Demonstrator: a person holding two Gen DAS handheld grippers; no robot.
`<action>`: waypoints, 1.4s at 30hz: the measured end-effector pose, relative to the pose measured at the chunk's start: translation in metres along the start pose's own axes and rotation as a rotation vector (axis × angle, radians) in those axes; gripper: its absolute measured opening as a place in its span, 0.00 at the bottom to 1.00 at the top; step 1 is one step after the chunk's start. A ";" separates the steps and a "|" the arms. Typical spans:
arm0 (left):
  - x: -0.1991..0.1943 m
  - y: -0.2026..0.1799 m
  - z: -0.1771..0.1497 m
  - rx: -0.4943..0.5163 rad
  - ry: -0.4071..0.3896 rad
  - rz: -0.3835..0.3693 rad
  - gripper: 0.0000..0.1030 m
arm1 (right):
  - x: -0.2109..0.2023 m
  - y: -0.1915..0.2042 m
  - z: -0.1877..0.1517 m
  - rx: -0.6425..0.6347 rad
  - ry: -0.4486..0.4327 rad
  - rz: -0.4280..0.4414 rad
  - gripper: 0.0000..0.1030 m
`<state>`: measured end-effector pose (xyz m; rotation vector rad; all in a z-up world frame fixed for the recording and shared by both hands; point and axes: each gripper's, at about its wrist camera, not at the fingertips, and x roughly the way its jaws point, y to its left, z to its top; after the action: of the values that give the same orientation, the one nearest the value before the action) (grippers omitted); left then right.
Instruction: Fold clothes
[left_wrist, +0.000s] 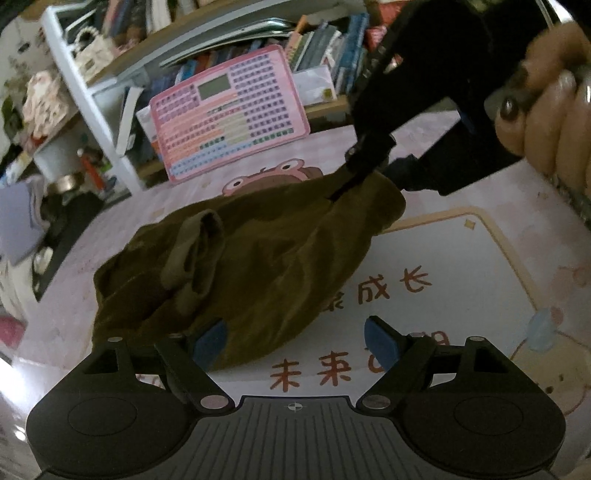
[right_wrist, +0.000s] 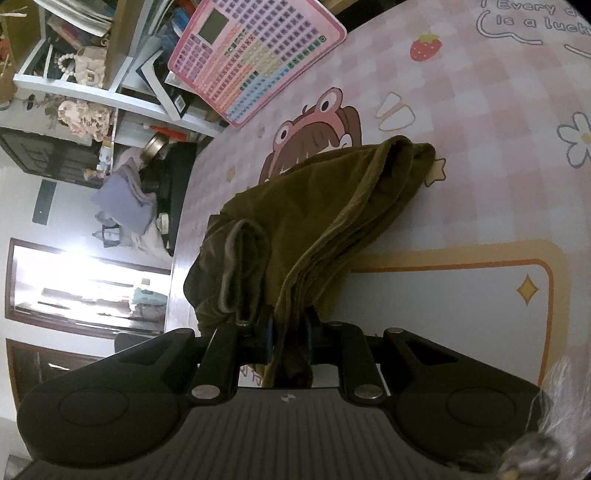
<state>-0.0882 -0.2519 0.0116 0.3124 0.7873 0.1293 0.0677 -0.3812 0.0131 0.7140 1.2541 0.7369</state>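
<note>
Right claw (right_wrist: 290, 332): pinching a bunched edge of the olive garment (right_wrist: 295, 221), lifting that end off the bench (right_wrist: 480, 184).
Left claw (left_wrist: 295, 339): spread wide, empty, just over the garment's near edge.
Garment: crumpled heap on the pink cartoon mat.
Handling: likely soft, light, limp; sags wherever unsupported.
Hold: probably the near hem or a free corner, opposite the pinch.

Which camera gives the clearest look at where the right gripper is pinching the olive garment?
The left wrist view: it shows the right gripper from outside, pinching the olive garment at one raised edge. The right wrist view shows only cloth bunched between its pads.
</note>
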 end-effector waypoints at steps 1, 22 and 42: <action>0.003 -0.002 0.001 0.014 -0.003 0.005 0.82 | 0.000 -0.001 0.000 0.001 0.002 -0.001 0.14; 0.033 -0.049 0.036 0.260 -0.125 0.039 0.06 | -0.001 -0.039 0.016 0.172 -0.039 -0.106 0.56; 0.006 -0.047 0.040 0.173 -0.170 -0.127 0.04 | -0.001 -0.054 0.057 0.211 -0.155 -0.092 0.10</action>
<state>-0.0557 -0.3037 0.0186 0.4301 0.6491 -0.0847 0.1291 -0.4173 -0.0199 0.8623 1.2244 0.4685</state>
